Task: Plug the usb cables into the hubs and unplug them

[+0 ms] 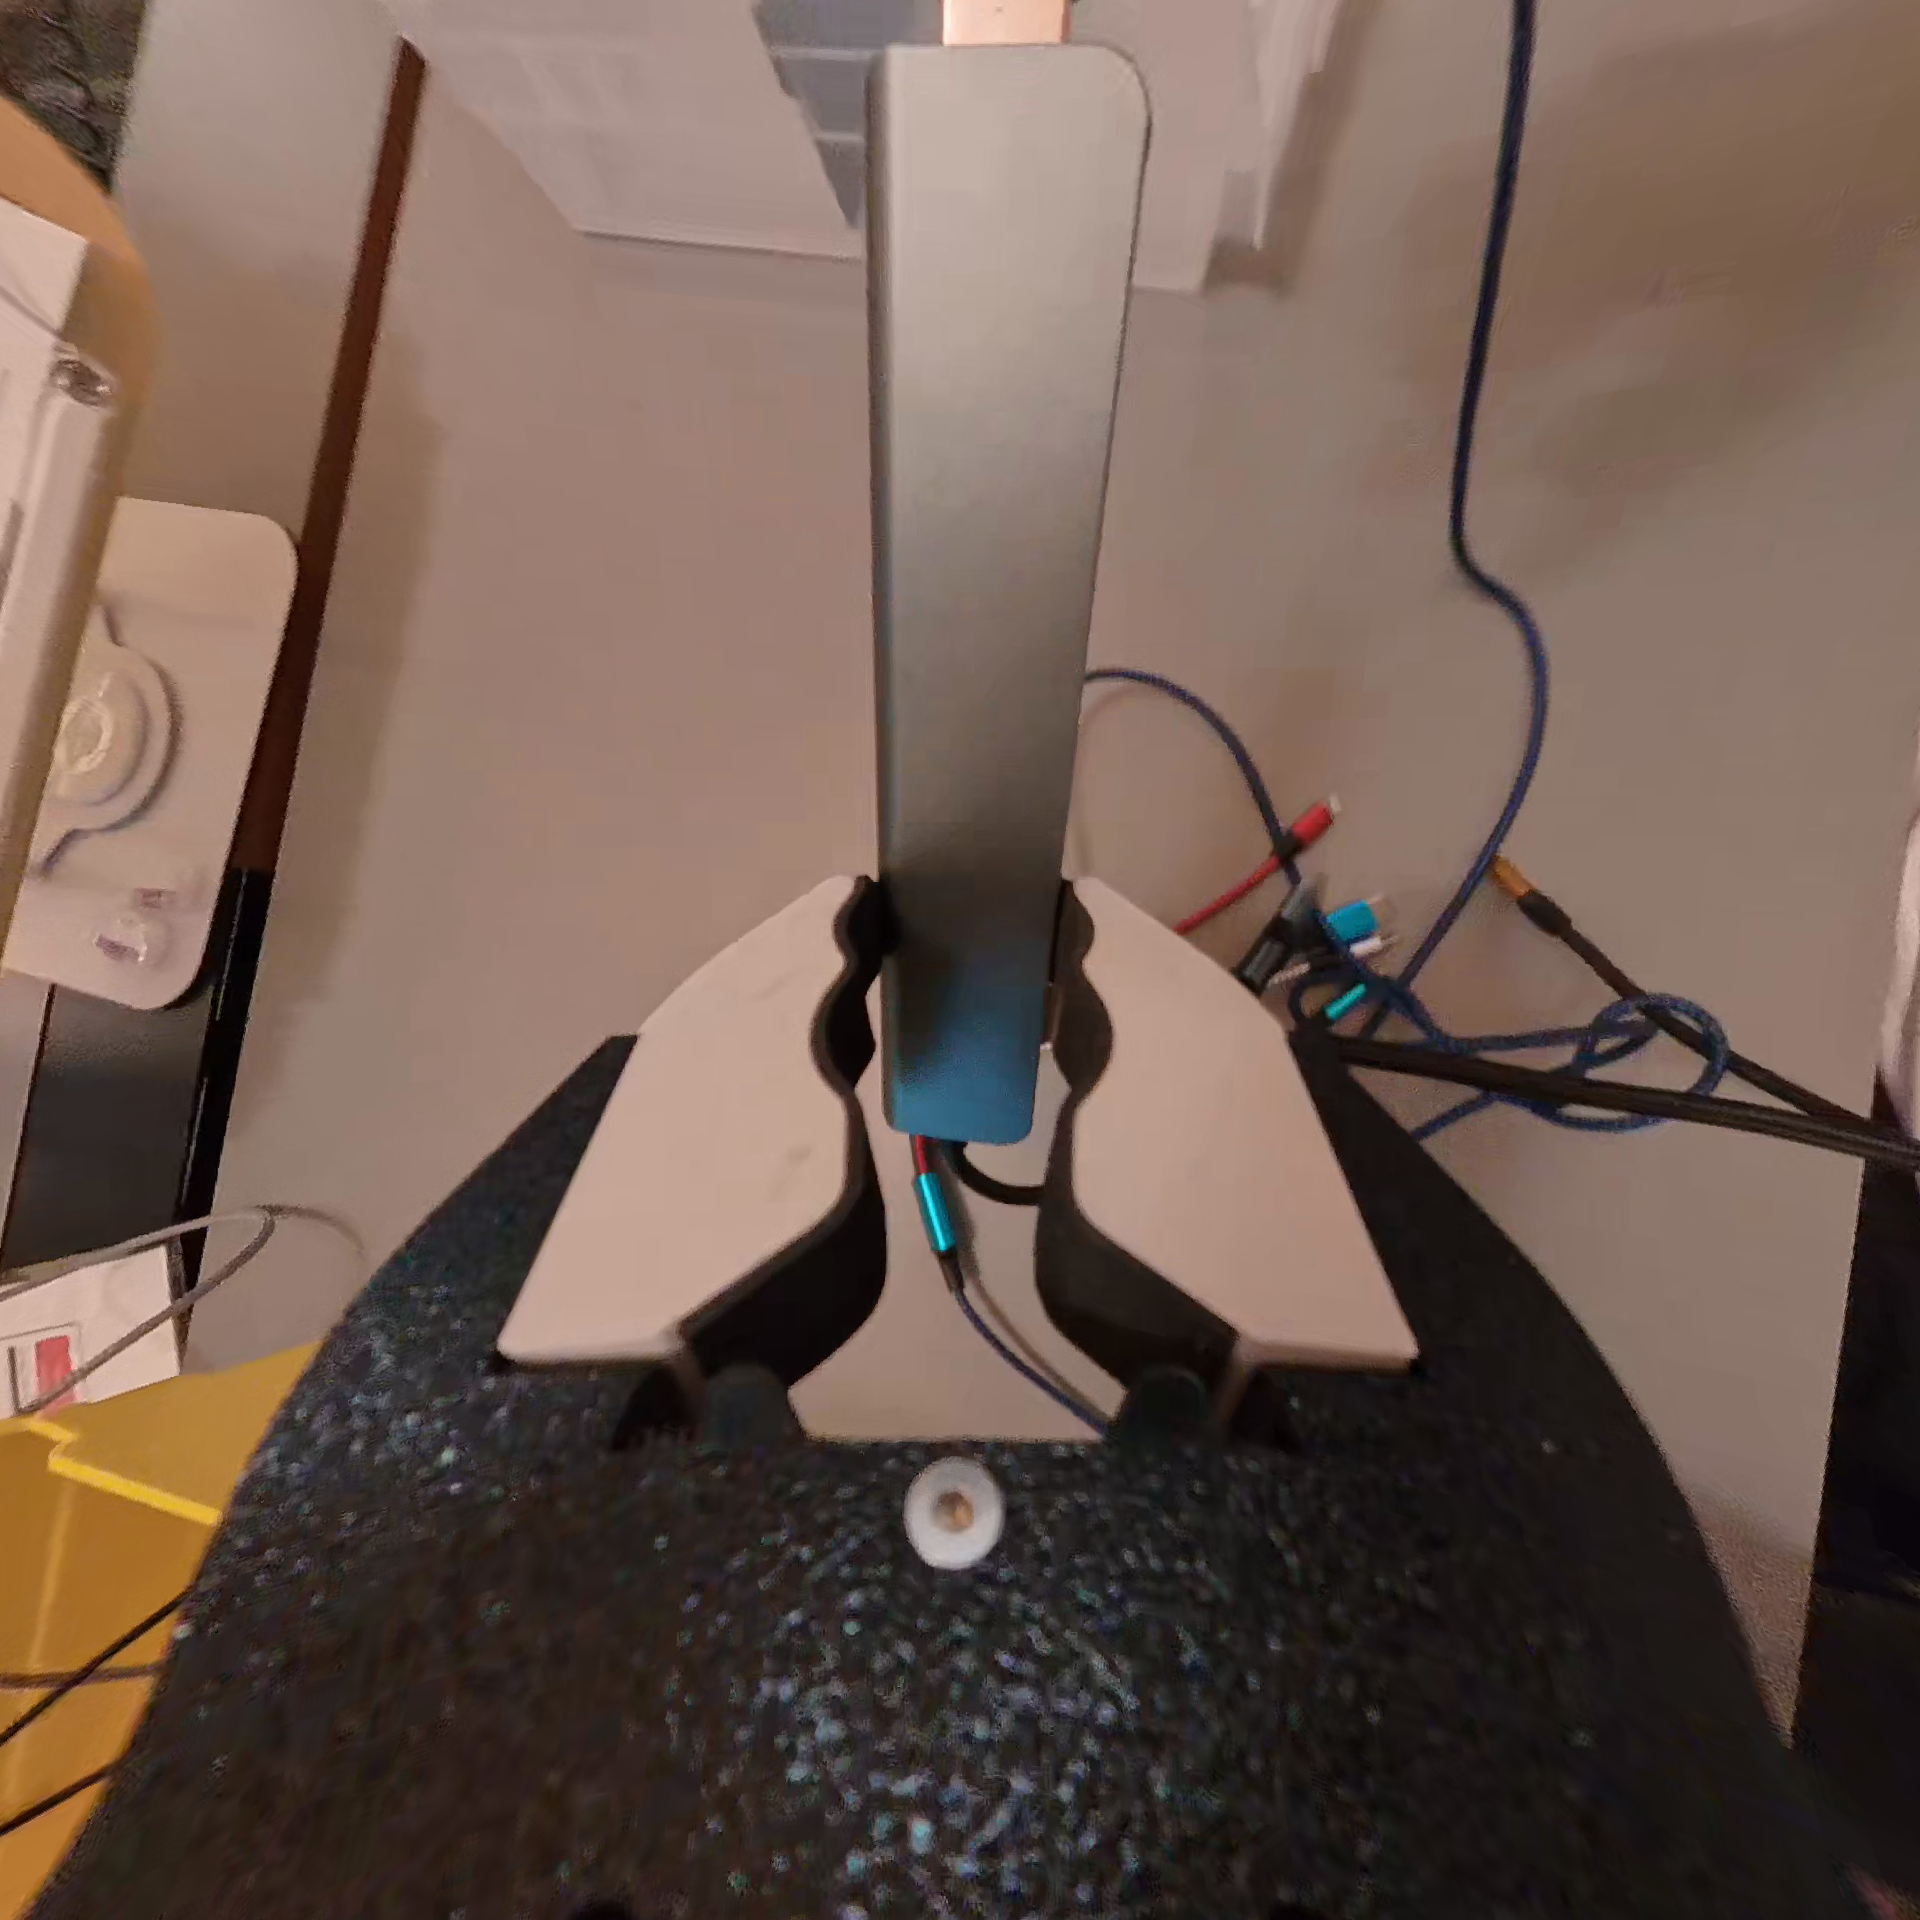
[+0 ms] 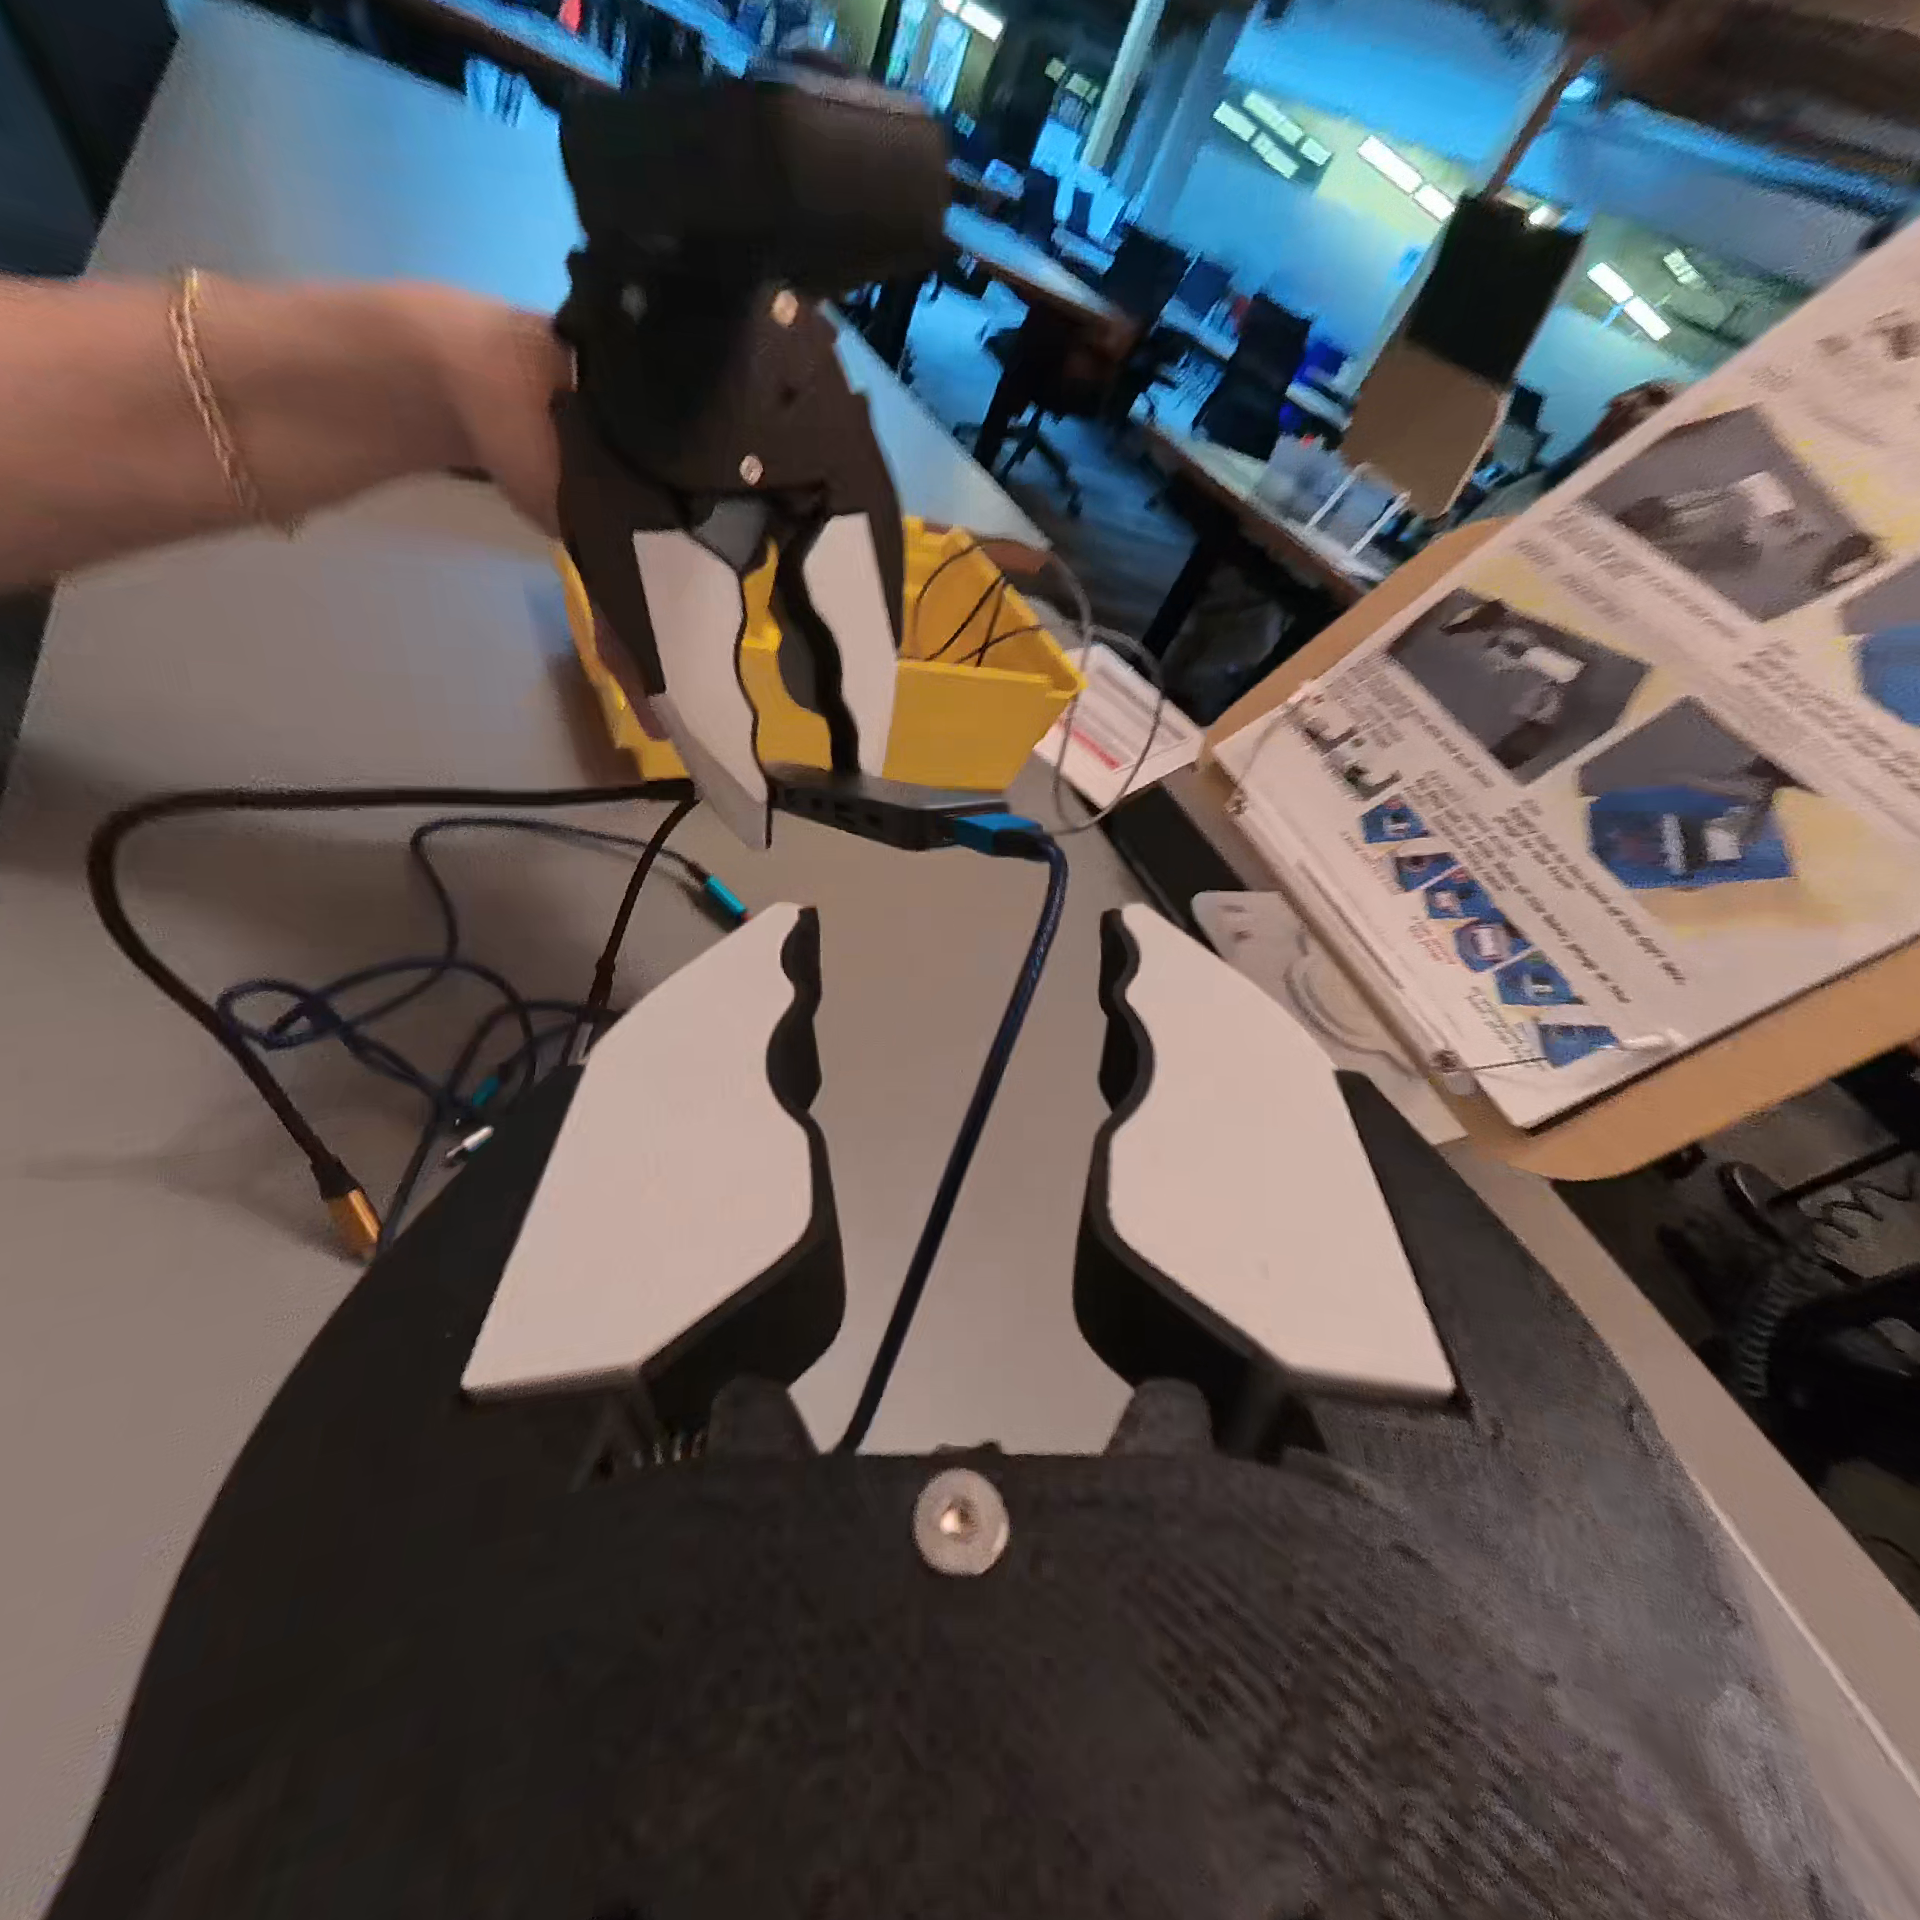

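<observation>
The left claw (image 1: 966,997) pinches the near end of a grey hub (image 1: 997,520) and holds it above the table (image 1: 623,623). A blue cable (image 2: 997,1039) is plugged into the hub's far end and runs back between the spread fingers of the right claw (image 2: 961,935), which holds nothing. More loose cables (image 1: 1340,935) lie tangled on the table to the side.

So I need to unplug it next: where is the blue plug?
In the right wrist view, the blue plug sits in the end of the grey hub, held by the left gripper before the yellow bin.
</observation>
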The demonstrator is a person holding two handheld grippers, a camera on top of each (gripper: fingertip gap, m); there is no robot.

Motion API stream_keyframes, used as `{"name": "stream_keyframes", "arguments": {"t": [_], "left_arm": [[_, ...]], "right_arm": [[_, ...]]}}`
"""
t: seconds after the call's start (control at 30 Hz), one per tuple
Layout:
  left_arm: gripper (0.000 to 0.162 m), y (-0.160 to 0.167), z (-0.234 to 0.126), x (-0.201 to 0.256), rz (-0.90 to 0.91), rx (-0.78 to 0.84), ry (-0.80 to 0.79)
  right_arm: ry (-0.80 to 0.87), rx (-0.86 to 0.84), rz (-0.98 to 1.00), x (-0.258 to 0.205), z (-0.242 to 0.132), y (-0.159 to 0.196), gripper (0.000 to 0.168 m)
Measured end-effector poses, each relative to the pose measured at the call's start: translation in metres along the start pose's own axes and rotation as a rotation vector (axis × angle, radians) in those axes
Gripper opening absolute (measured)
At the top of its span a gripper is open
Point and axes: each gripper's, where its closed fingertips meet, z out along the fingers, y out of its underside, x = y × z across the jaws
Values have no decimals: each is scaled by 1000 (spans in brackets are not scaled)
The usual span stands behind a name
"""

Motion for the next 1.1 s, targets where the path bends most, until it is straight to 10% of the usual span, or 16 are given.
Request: {"name": "stream_keyframes", "arguments": {"t": [0.3, 0.77, 1.1], "left_arm": [[31, 19, 8, 24, 119, -141, 70], [31, 27, 14, 33, 195, -214, 96], [34, 0, 18, 39, 31, 336, 237]], "right_arm": [[-78, 34, 67, -29, 22, 25, 19], [-150, 68, 81, -45, 24, 34, 16], [-168, 211, 166, -46, 20, 16, 15]]}}
